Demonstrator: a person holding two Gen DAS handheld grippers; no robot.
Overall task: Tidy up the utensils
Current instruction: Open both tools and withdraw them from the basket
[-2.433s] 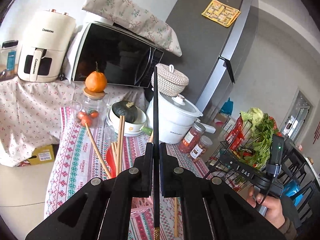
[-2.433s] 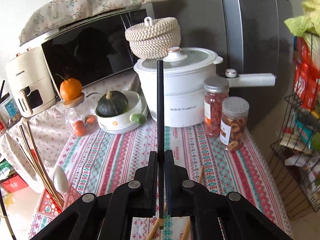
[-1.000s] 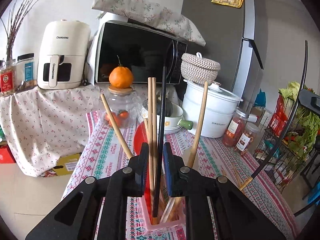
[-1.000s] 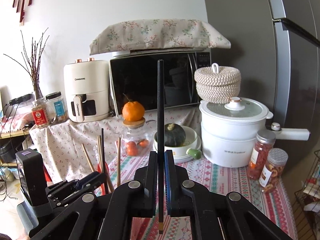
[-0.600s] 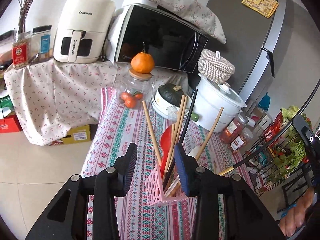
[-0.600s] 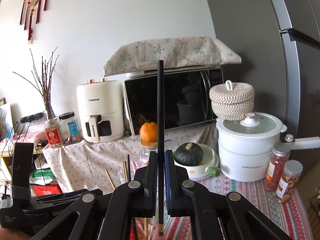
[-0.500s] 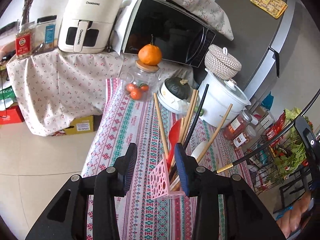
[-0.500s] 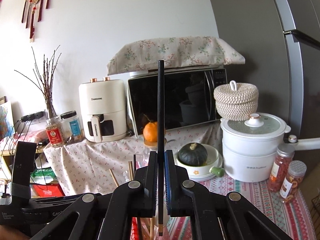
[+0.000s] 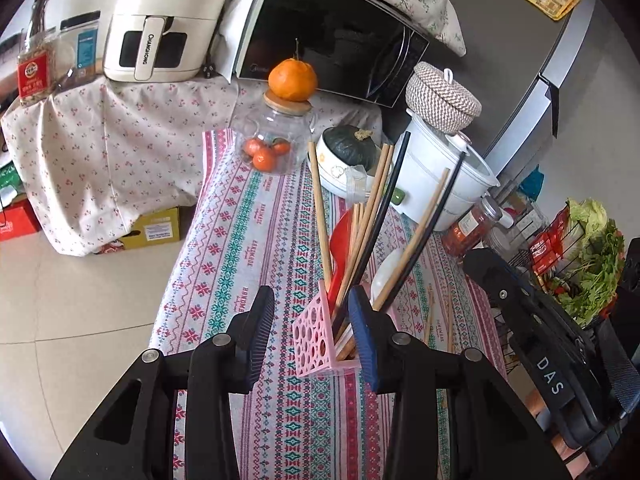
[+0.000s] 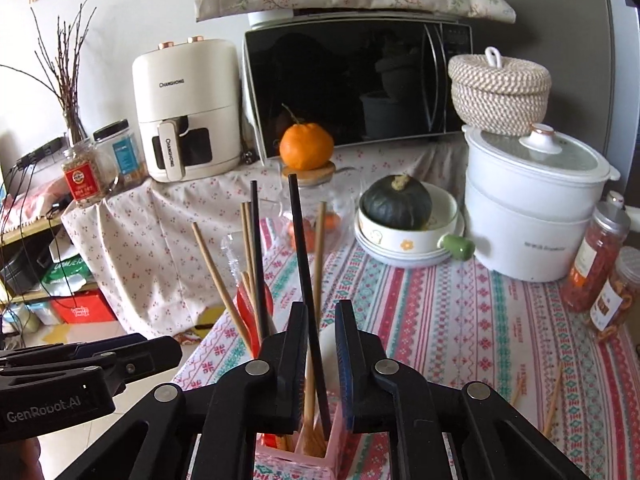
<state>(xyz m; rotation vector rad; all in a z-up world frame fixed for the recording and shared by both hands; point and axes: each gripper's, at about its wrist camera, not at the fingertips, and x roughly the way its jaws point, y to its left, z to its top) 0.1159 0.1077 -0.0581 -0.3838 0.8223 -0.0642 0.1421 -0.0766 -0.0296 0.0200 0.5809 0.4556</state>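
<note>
The right gripper (image 10: 322, 364) stands directly over the pink perforated plastic utensil holder (image 9: 320, 332). Its jaws have just been opening; they are slightly parted, and the long black chopstick (image 10: 306, 292) stands between them with its lower end already inside the holder, apparently no longer clamped. The left gripper (image 9: 312, 332) has its jaws spread and empty, one on either side of the holder without touching it.

Contents of the holder: several pale wooden chopsticks (image 9: 362, 232), a second black chopstick (image 9: 386, 216), a red plastic spoon (image 9: 344, 240) and a white spoon (image 9: 386, 276), all leaning outward.

Risks, as judged:
- The holder is light, top-heavy and unsupported. A withdrawing right jaw that catches the black chopstick could tip it over on the striped-cloth desk (image 9: 240, 264).
- The left jaws sit near the holder's walls and could nudge it.
- Loose wooden chopsticks (image 10: 554, 396) lie on the desk beyond, so further insertions will crowd the compartments.
</note>
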